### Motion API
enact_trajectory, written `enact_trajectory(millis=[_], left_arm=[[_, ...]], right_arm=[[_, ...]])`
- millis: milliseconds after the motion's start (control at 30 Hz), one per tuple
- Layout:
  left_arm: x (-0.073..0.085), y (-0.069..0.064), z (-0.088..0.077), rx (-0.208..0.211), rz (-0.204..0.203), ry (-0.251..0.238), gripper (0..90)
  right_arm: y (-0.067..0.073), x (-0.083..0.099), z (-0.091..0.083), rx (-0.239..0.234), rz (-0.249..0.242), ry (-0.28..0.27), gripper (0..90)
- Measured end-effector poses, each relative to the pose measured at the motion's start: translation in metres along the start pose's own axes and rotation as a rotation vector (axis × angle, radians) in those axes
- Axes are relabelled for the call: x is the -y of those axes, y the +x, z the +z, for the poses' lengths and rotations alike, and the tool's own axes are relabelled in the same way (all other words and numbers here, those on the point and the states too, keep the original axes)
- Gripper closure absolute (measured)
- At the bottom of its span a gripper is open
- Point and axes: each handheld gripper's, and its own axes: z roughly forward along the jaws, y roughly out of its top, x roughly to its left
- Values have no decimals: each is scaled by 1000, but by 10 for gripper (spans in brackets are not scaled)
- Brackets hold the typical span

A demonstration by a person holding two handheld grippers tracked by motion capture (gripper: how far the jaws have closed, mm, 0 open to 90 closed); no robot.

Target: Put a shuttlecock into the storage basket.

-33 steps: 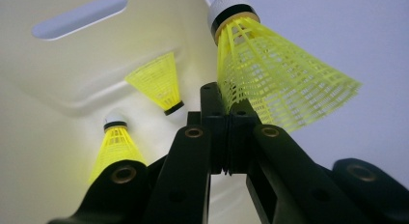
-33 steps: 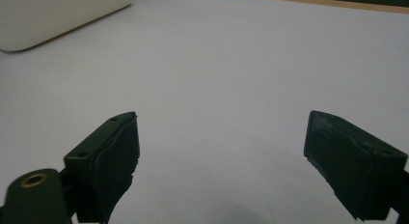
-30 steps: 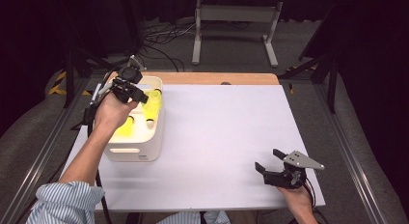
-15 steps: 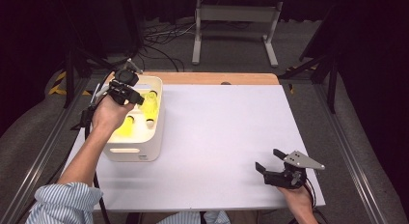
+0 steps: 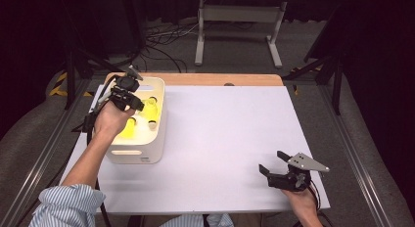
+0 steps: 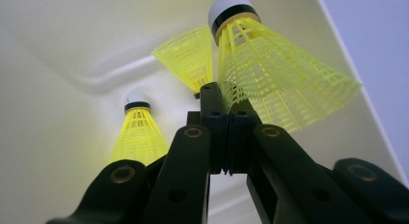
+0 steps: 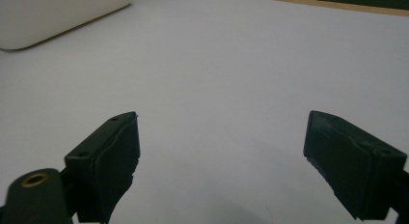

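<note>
Your left claw is reaching into the white tub at the surface's left side, jaws pressed together on the netted skirt of a yellow shuttlecock. Two more shuttlecocks are sitting in the tub. Your right claw is resting spread wide near the front right edge, gripping nothing.

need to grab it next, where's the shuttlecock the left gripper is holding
In the left gripper view, the shuttlecock is pinched by its skirt edge inside the white bin, at the table's left.

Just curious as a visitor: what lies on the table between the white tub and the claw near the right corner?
Nothing: the high view shows bare white table between tub and right claw.
</note>
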Motion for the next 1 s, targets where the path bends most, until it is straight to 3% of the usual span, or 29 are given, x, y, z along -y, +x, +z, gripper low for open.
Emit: enact_trajectory(millis=[533,833,1000], left_arm=[[5,7,28,-25,-14,62,883],[7,10,33,-27,-19,81,878],[8,11,35,-18,-16,88,830]], right_arm=[[0,0,0,1,-1,4,133],[0,0,0,1,-4,3,133],[0,0,0,3,-4,1,133]])
